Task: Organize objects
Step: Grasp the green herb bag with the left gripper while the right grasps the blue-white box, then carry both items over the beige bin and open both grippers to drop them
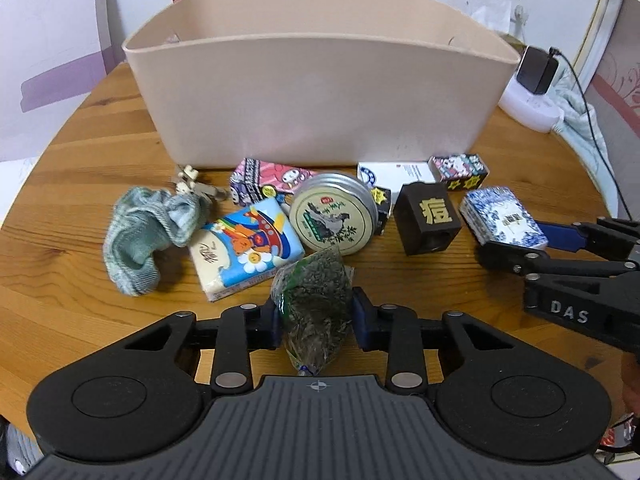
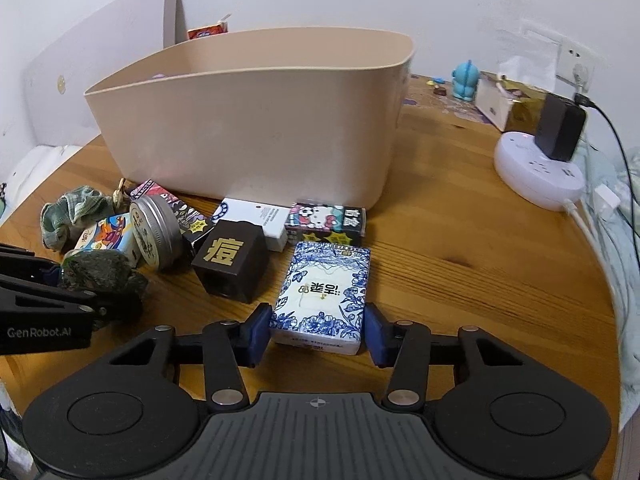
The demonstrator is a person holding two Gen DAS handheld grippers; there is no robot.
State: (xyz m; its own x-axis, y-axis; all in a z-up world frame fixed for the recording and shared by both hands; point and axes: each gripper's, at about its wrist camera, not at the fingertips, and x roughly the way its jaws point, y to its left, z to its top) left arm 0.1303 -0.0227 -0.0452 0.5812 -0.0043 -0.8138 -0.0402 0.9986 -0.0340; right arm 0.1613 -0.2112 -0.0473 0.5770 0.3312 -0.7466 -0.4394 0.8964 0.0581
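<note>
Left wrist view: left gripper (image 1: pixel 316 322) clamped on bag of dried leaves (image 1: pixel 314 312), low over wooden table (image 1: pixel 80 168), before beige bin (image 1: pixel 320 96).

Right wrist view: right gripper (image 2: pixel 318 330) pinching blue-and-white tissue pack (image 2: pixel 322 296) lying flat on table, beside black box (image 2: pixel 232 260).

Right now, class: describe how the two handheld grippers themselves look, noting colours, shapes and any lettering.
Both are matte black, with linkage arms, silver rivets, round discs, a ribbed grey centre plate and blue pads. The left gripper reads GenRobot.AI on its side; the right gripper shows DAS.
</note>
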